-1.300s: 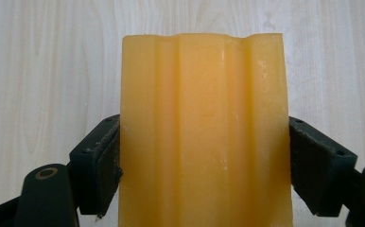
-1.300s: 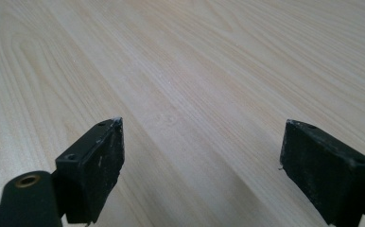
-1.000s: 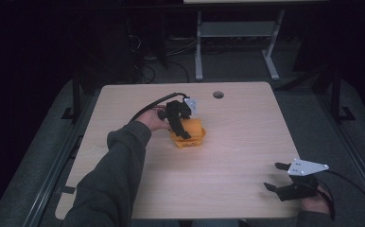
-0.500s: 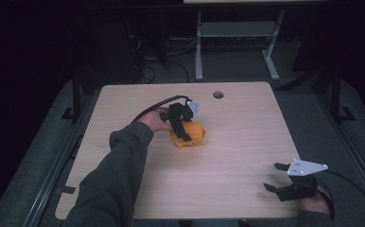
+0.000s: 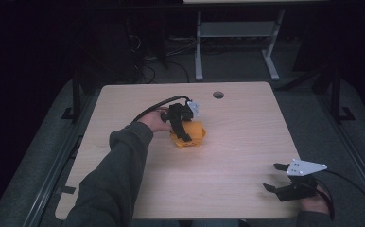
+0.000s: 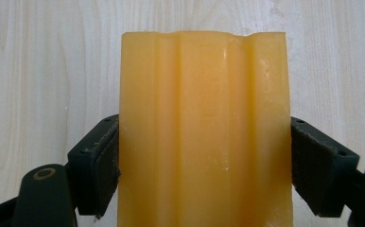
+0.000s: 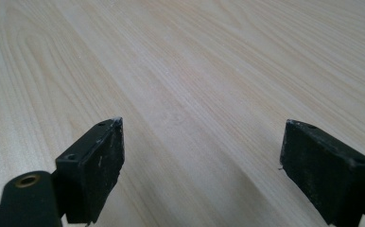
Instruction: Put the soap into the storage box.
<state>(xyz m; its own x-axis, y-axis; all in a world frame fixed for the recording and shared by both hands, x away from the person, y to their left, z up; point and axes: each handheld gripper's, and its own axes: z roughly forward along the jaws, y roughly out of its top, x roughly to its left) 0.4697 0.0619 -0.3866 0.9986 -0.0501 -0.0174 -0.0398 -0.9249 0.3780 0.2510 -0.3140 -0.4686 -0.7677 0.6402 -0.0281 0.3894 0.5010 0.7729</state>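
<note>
near the middle of the bench (image 5: 124, 109), the left gripper (image 5: 183, 125) clamps the orange block (image 5: 192, 135) on both sides, while the right gripper (image 5: 277, 182) rests spread wide at 5 o'clock.

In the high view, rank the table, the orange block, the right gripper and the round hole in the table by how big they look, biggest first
1. table
2. right gripper; it sits nearer the camera, so its lead over the block is unsure
3. orange block
4. round hole
</note>
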